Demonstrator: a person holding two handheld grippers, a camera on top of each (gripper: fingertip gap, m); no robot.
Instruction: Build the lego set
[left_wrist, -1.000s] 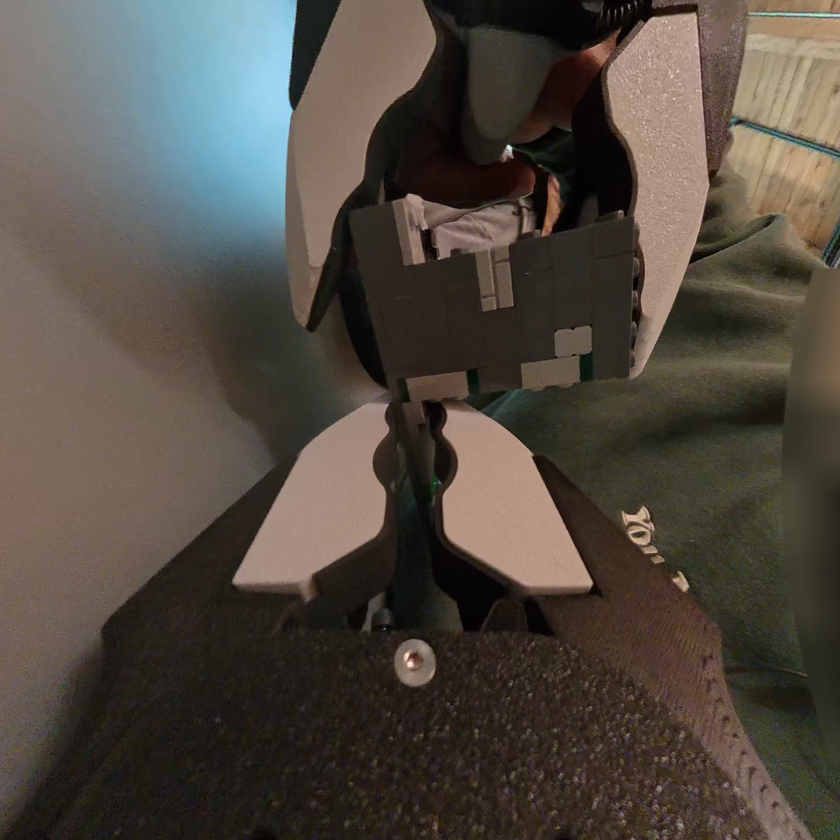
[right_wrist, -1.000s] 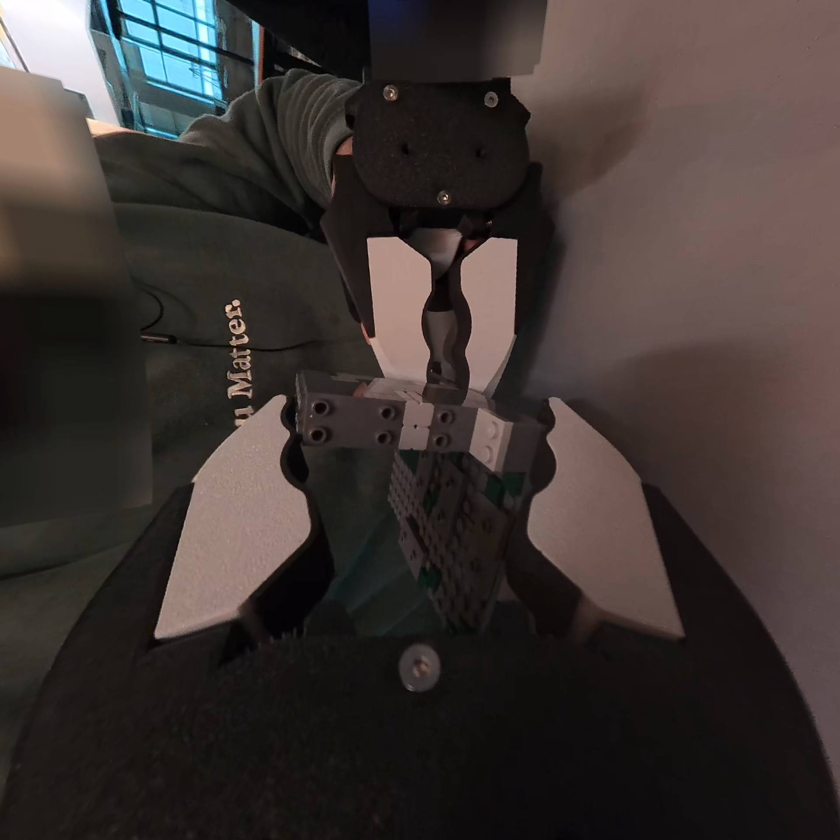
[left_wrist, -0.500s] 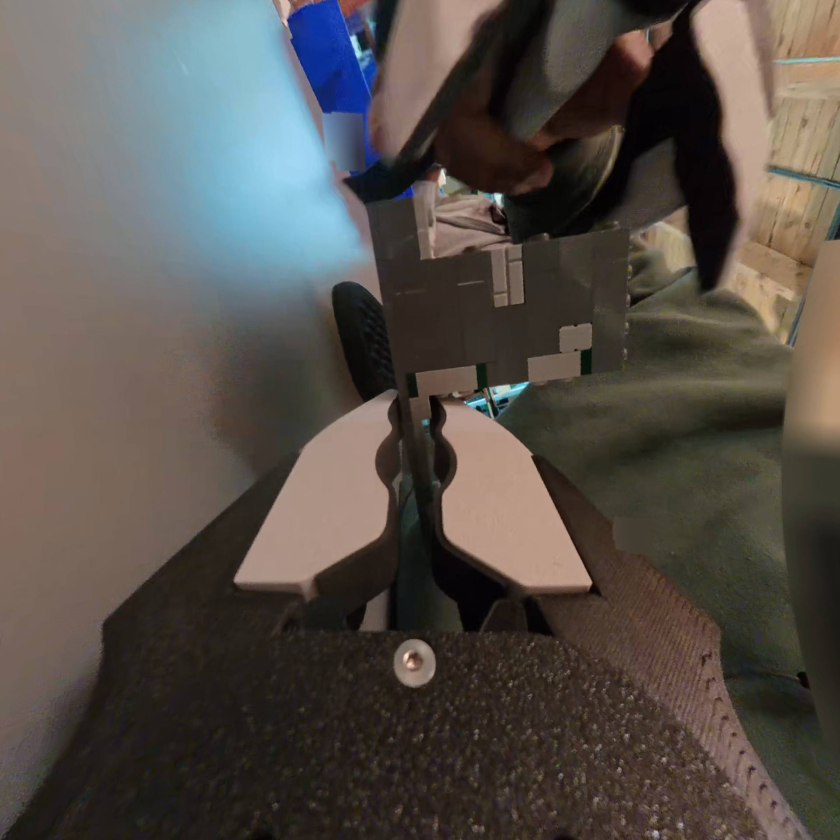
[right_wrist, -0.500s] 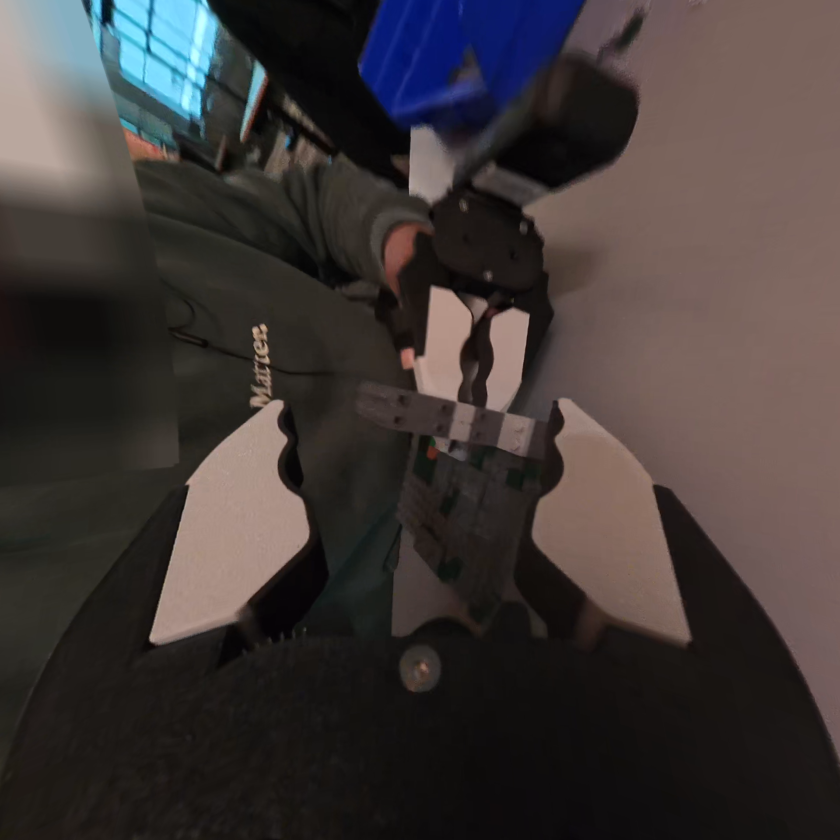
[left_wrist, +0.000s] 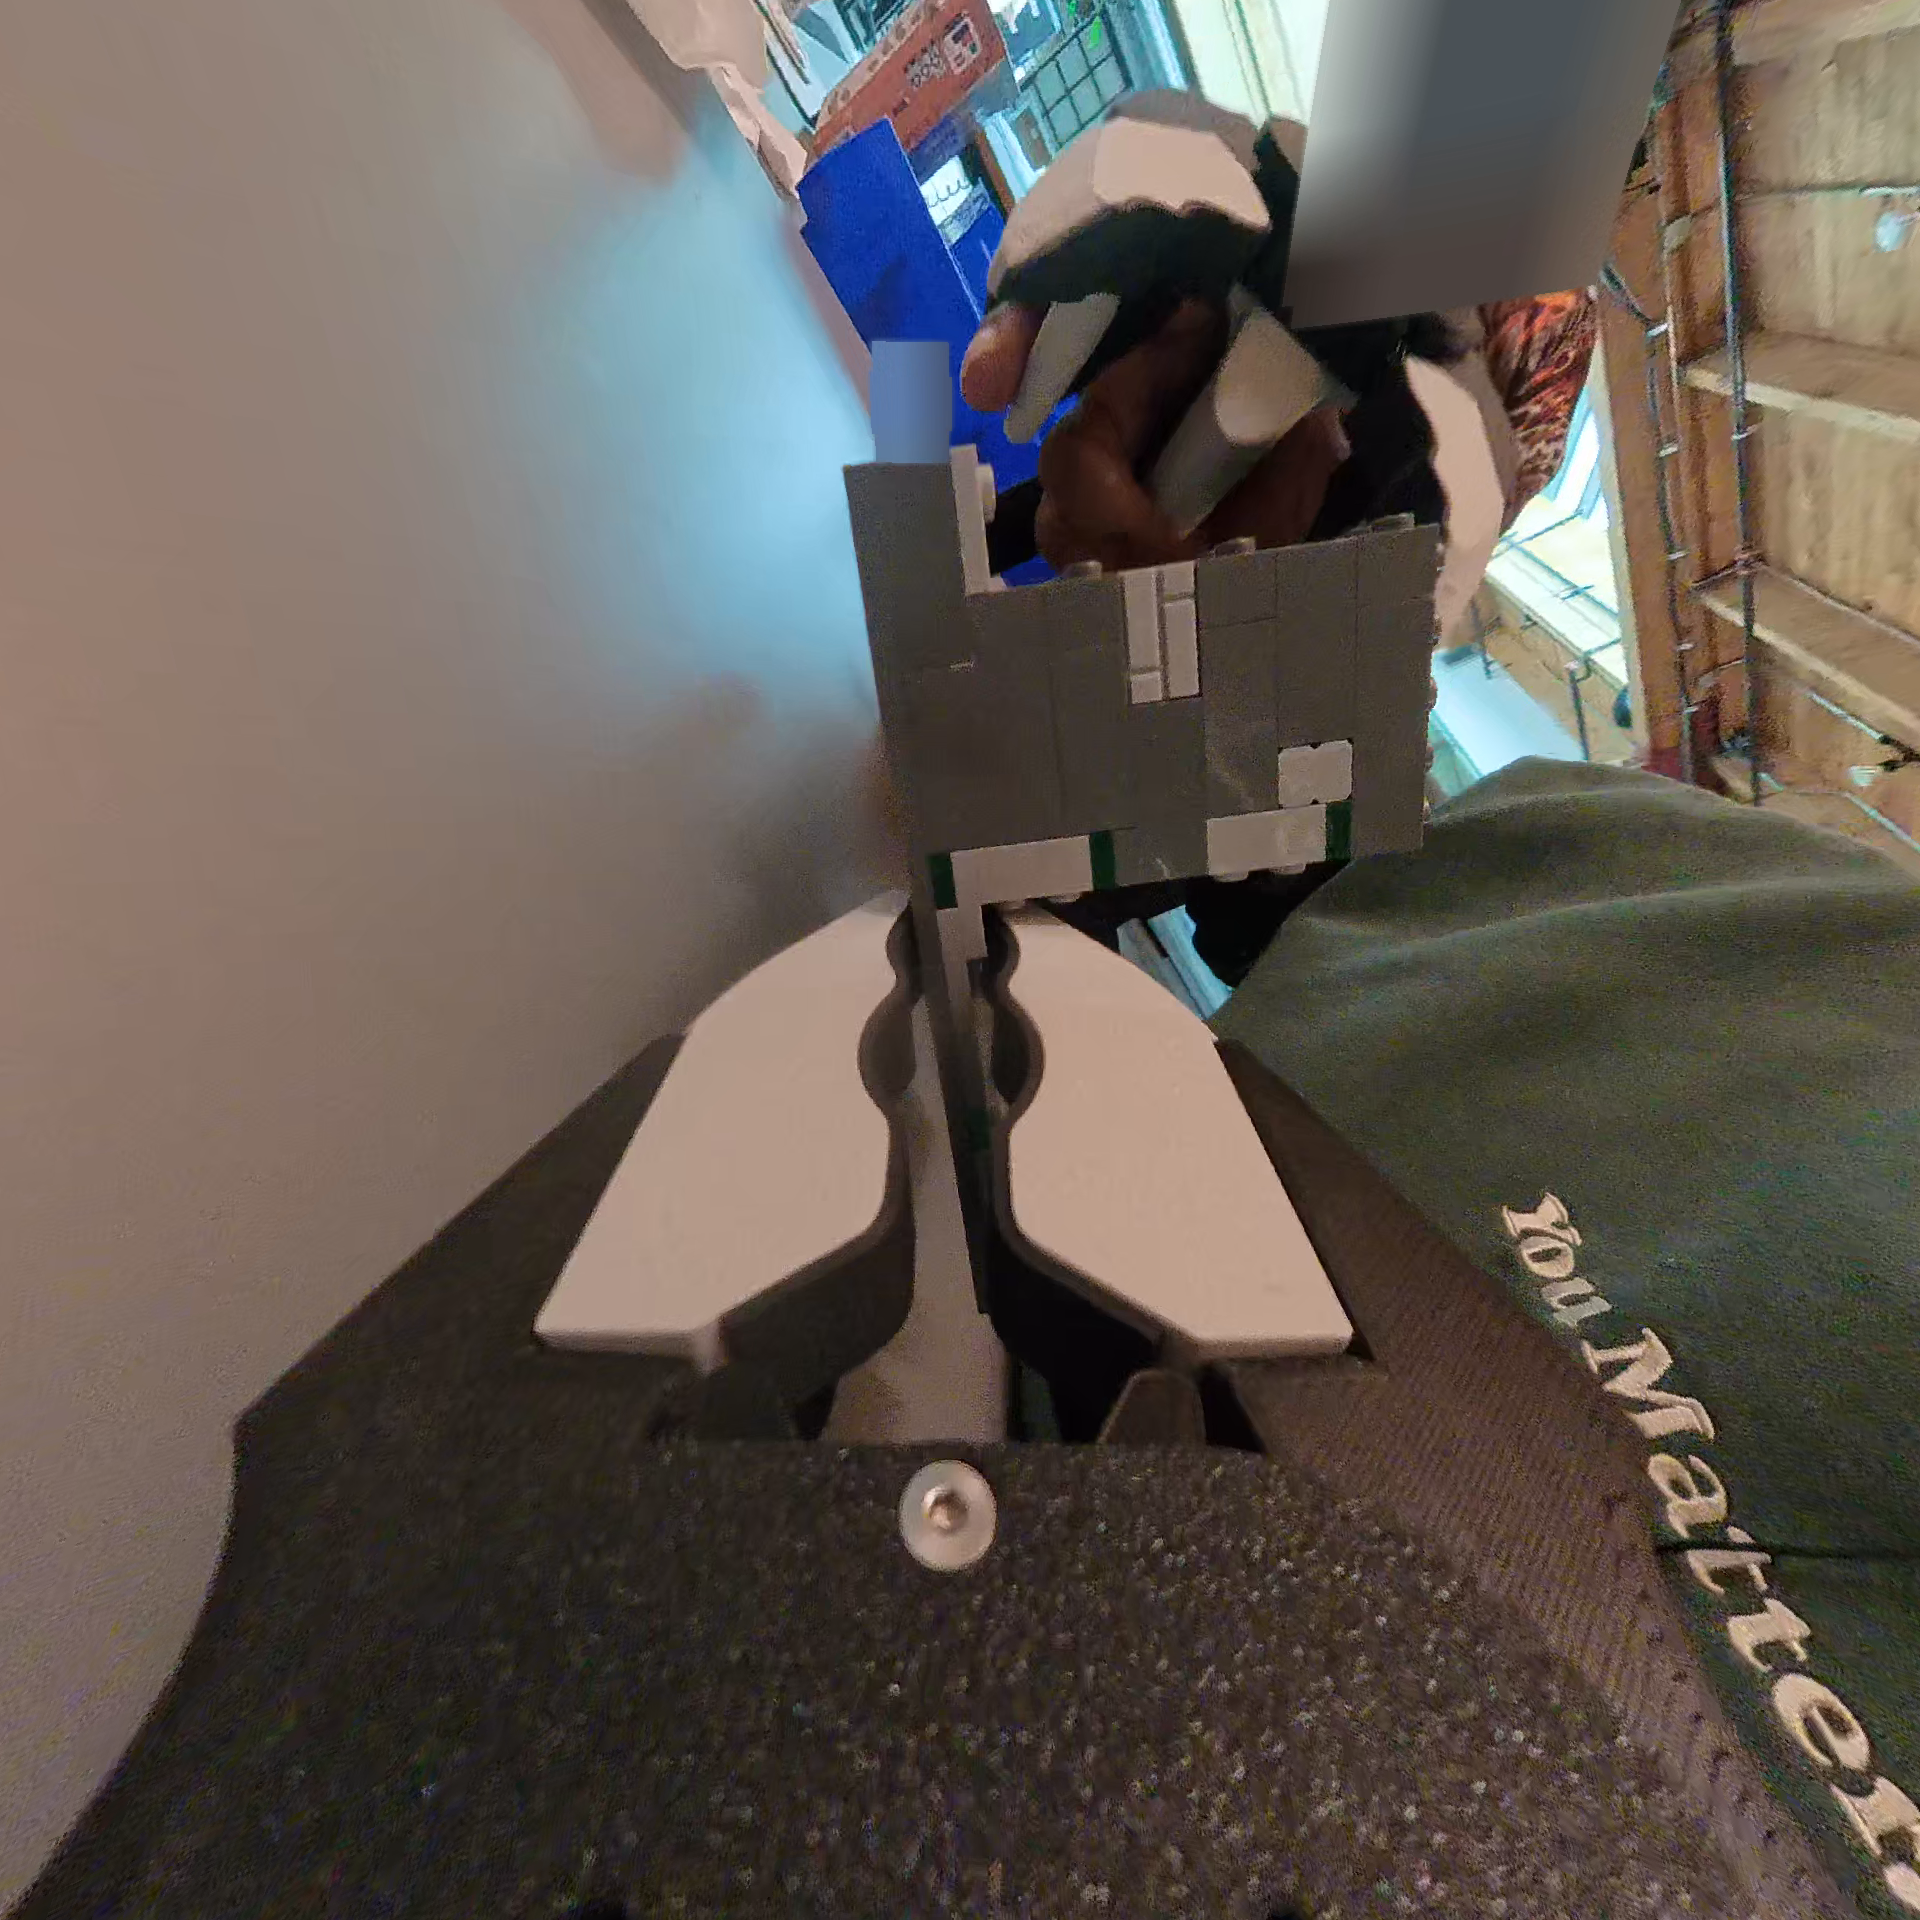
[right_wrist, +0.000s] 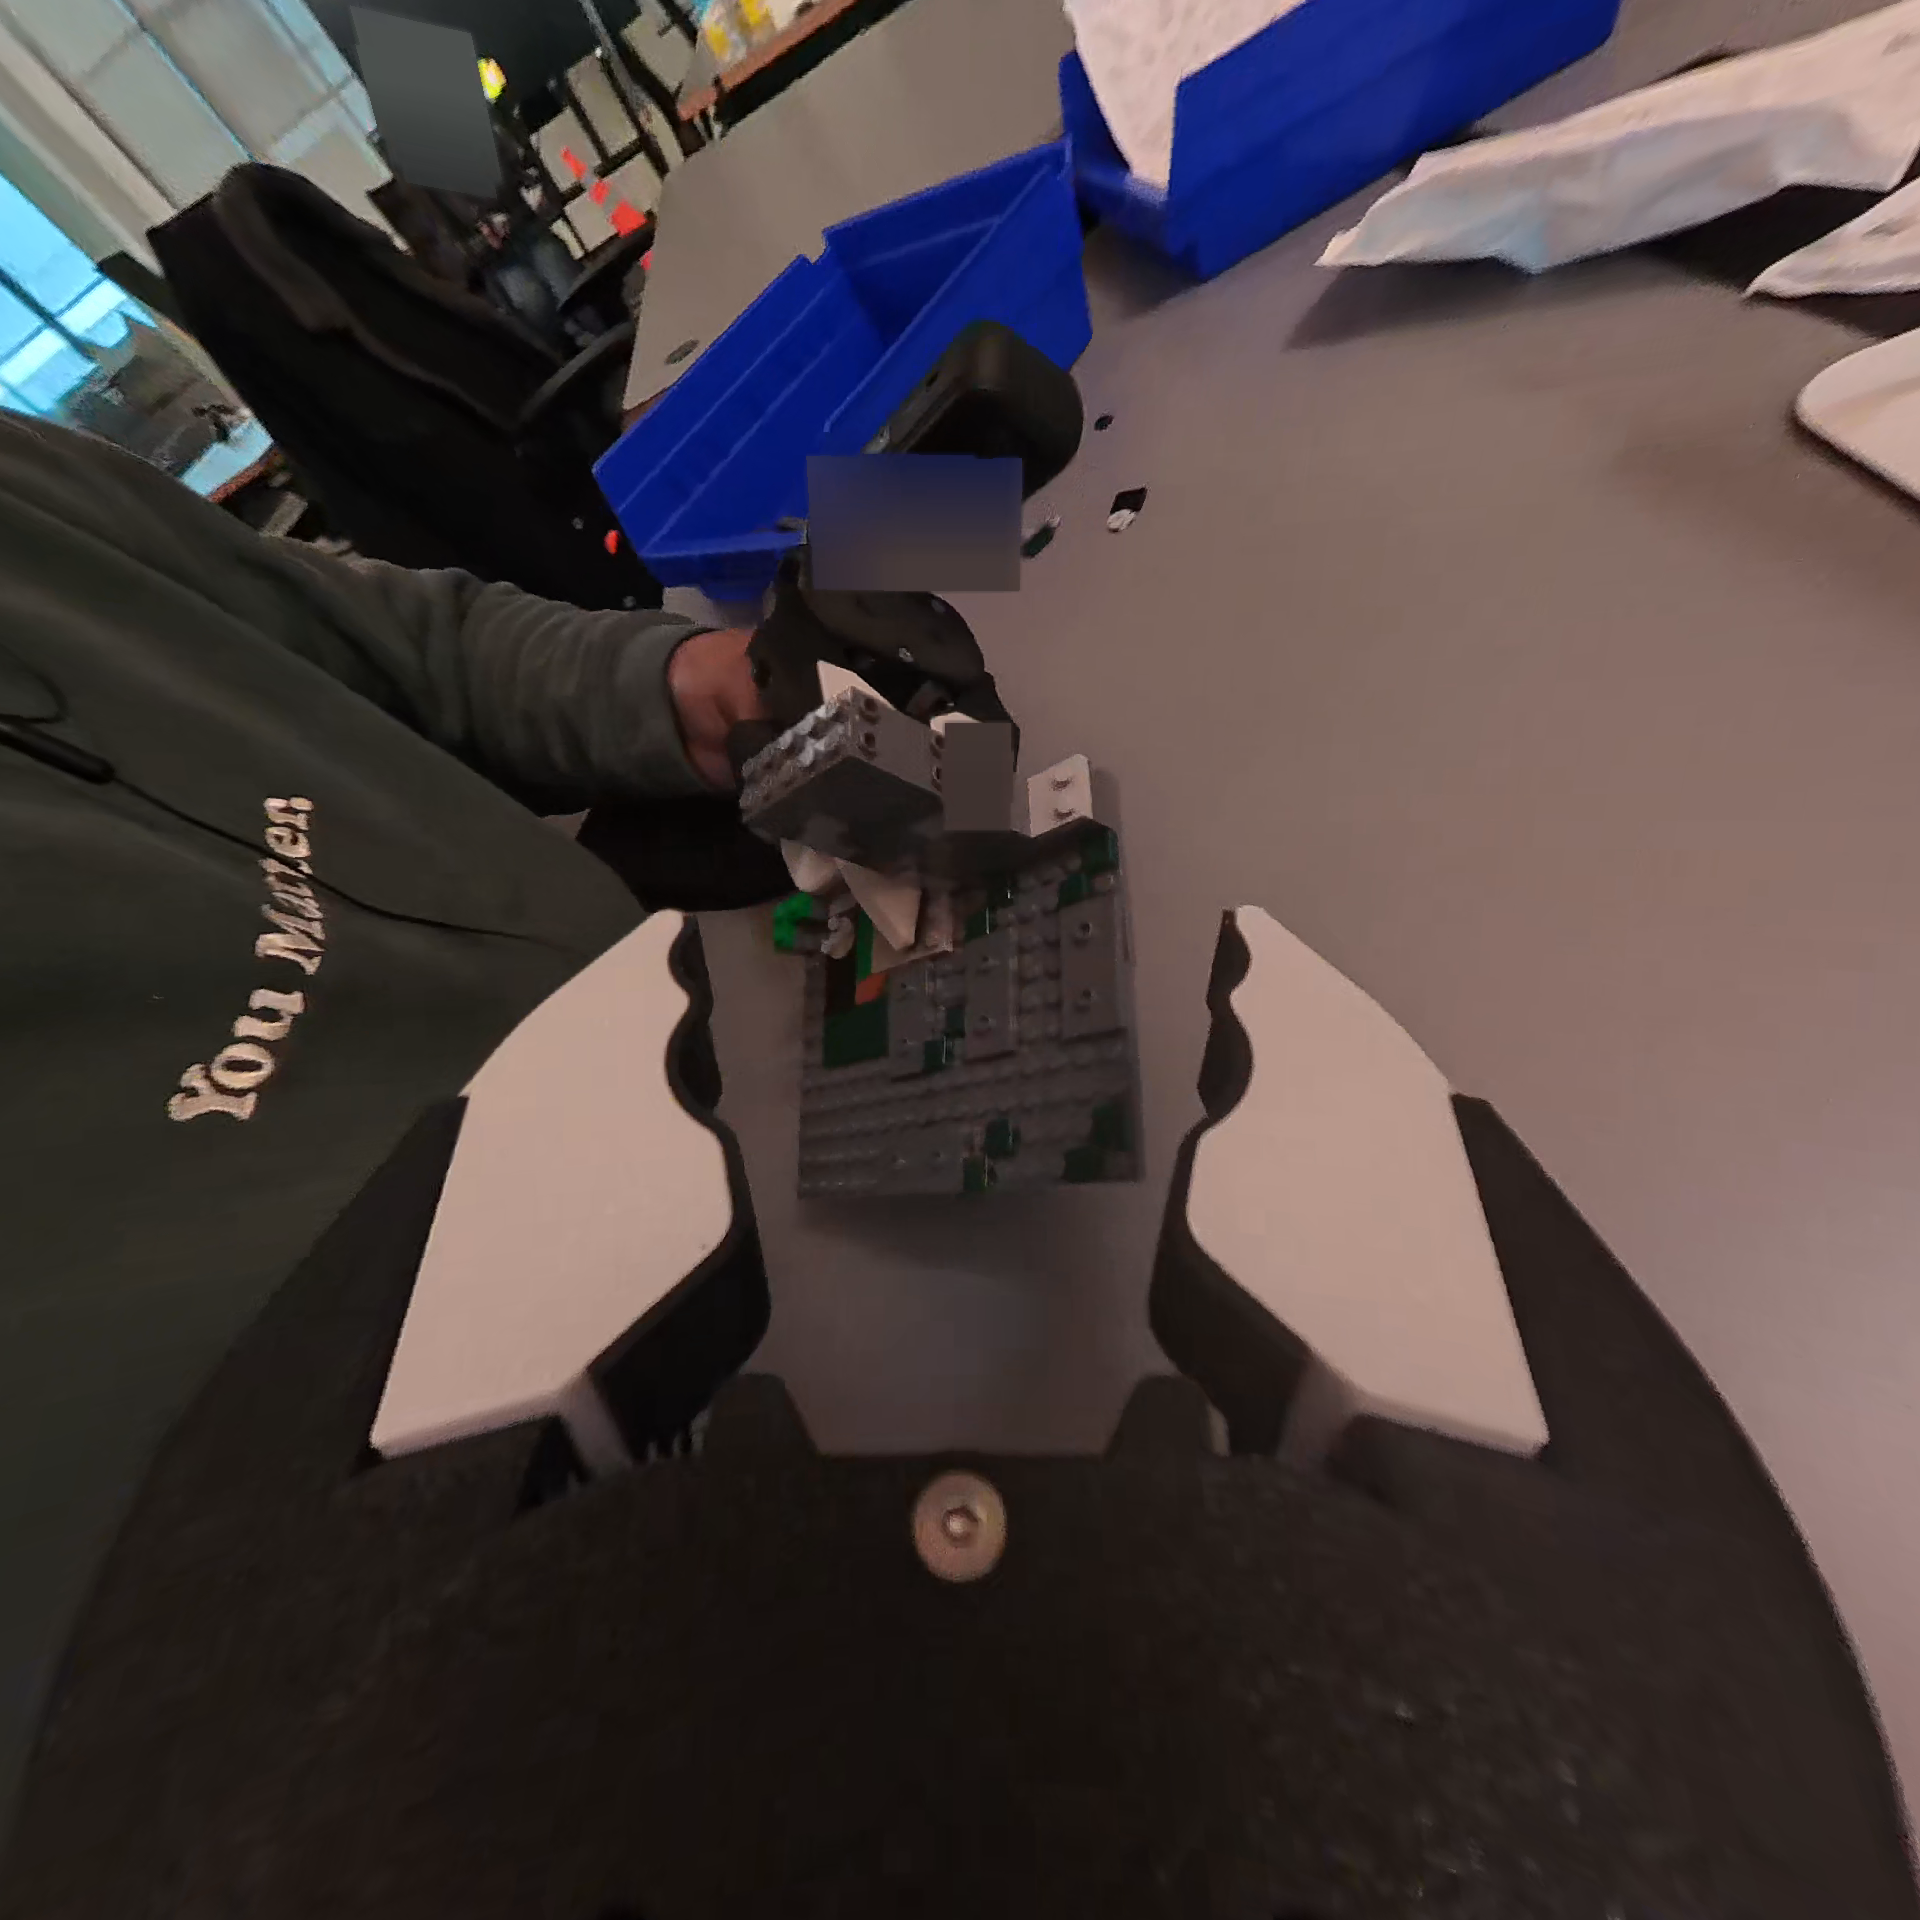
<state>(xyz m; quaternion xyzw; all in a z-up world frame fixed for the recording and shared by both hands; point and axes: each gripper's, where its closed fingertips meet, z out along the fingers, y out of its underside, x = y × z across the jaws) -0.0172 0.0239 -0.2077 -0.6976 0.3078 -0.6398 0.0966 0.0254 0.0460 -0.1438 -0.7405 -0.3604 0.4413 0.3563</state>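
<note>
The lego build (left_wrist: 1143, 686) is a grey wall with white and green bits, standing on a thin studded plate. My left gripper (left_wrist: 940, 925) is shut on the edge of that plate and holds the build in the air. In the right wrist view the build (right_wrist: 966, 1039) shows its studded grey and green plate, with a grey block at the top. The left gripper (right_wrist: 883, 665) grips it from the far side. My right gripper (right_wrist: 961, 930) is open and empty, a short way back from the build. It also shows in the left wrist view (left_wrist: 1143, 343), behind the wall.
The grey table (right_wrist: 1507, 779) lies below. Blue bins (right_wrist: 883, 343) stand at the back, white paper bags (right_wrist: 1610, 177) at the back right. Small loose pieces (right_wrist: 1122, 509) lie near the bins. A person's green sweatshirt (right_wrist: 208, 831) fills the left side. There is about 9 centimetres between the tips of the two grippers.
My right gripper was around the build's sides one second ago. It has let go and pulled back. My left gripper stays shut on the plate.
</note>
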